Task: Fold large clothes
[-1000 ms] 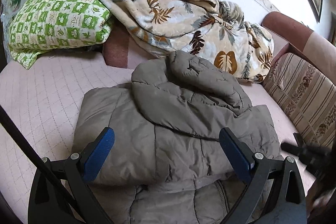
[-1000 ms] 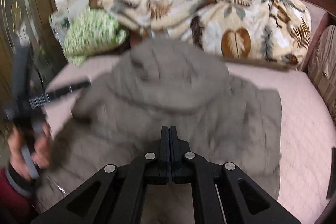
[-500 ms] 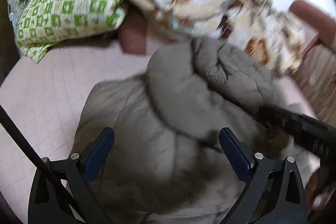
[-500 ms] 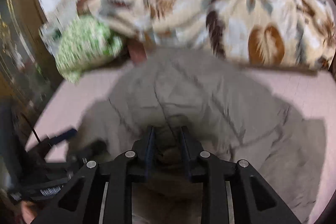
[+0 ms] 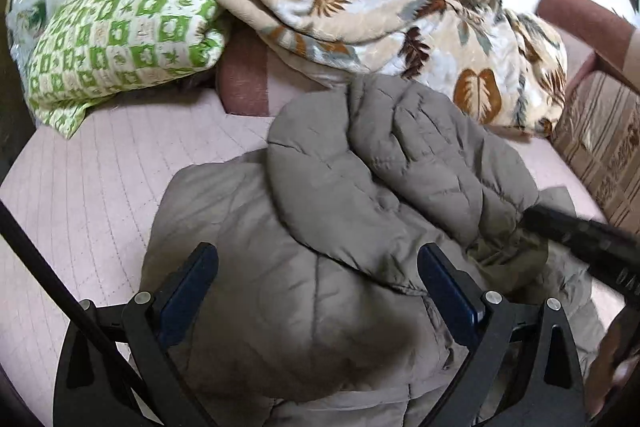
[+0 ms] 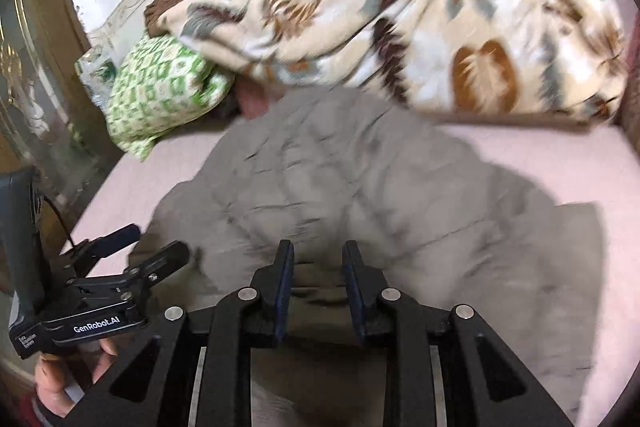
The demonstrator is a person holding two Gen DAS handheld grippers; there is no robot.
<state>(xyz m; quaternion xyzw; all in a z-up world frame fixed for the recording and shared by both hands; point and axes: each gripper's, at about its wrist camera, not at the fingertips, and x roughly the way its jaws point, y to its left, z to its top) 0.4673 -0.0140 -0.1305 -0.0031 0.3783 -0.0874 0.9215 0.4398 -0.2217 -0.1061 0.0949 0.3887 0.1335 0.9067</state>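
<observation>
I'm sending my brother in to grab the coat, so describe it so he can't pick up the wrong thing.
Look at the pink bed. In the middle of it, in front of the leaf-print blanket and right of the green checked pillow, lies the coat. It is the only plain grey-brown, puffy quilted piece; its neighbours are patterned.

matt quilted jacket (image 5: 320, 227), fleecy blanket (image 5: 360, 7)

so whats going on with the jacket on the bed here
A person holding a gripper in each hand is folding a grey puffer jacket on the pink bed cover. The left gripper hangs open over the jacket. The right gripper has its jaws partly apart around a bunch of the jacket's fabric near its front edge.
</observation>
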